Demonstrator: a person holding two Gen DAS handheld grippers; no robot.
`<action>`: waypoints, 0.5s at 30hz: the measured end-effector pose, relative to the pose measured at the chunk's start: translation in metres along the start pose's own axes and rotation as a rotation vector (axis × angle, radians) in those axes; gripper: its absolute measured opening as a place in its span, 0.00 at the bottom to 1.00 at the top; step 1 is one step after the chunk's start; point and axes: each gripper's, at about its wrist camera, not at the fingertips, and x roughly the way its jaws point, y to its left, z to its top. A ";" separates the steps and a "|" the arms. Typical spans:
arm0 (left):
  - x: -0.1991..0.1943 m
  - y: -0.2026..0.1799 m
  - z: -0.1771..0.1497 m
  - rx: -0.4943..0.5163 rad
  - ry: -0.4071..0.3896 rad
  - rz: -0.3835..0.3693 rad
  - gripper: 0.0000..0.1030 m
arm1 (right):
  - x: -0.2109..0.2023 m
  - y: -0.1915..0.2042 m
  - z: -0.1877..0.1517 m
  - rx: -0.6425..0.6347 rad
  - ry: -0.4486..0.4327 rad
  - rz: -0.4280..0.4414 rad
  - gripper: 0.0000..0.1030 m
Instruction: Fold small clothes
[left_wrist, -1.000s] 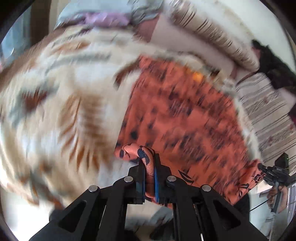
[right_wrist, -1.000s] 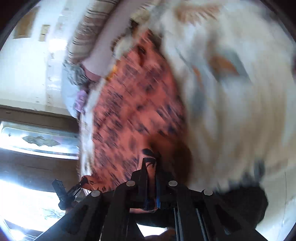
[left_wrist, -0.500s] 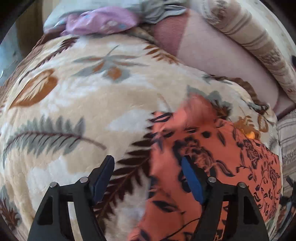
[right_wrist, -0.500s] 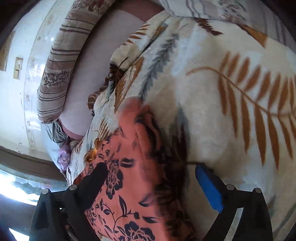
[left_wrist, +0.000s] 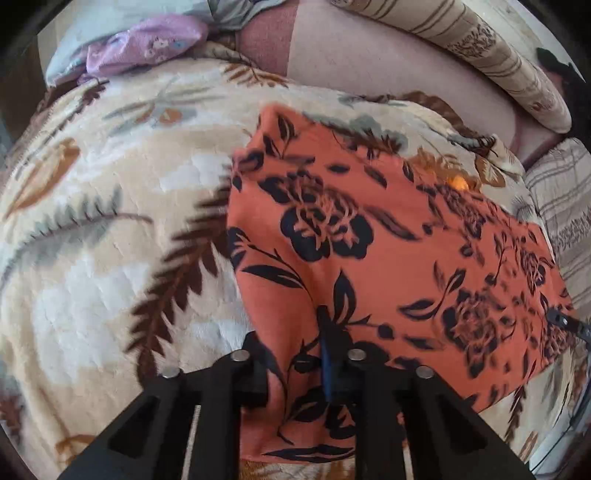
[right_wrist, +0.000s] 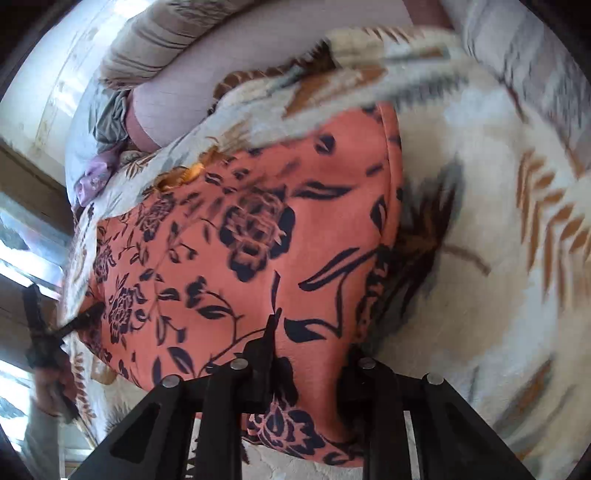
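Note:
An orange cloth with black flowers (left_wrist: 369, 236) lies flat on a cream blanket with a leaf pattern (left_wrist: 110, 236). My left gripper (left_wrist: 290, 343) is at the cloth's near left corner. Its jaws are closing, and a puckered ridge of the fabric fills the gap between its fingers. In the right wrist view the same orange cloth (right_wrist: 240, 240) is spread out, and my right gripper (right_wrist: 310, 350) is at its near right edge. Its jaws are also closing, pressing in on a fold of cloth. The left gripper (right_wrist: 74, 325) shows there at the far left, held by a hand (right_wrist: 48, 387).
Striped pillows (left_wrist: 498, 62) and a pink sheet (left_wrist: 388, 66) lie beyond the blanket. A purple garment (left_wrist: 144, 48) and a grey one (right_wrist: 110, 118) are bunched at the far edge. A window (right_wrist: 22, 258) is on the left of the right wrist view.
A second ago both grippers were shut on the cloth and moving fast. Half a second ago both stood wide open over it. Now both have narrowed onto its near edge.

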 end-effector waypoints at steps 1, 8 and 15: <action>-0.016 -0.003 0.005 0.001 -0.026 -0.008 0.17 | -0.013 0.007 0.003 -0.008 -0.015 0.004 0.22; -0.150 -0.007 -0.049 0.025 -0.197 -0.111 0.19 | -0.127 0.022 -0.032 -0.011 -0.131 0.116 0.21; -0.077 0.050 -0.195 -0.087 -0.055 -0.042 0.64 | -0.062 -0.063 -0.181 0.217 0.077 0.090 0.88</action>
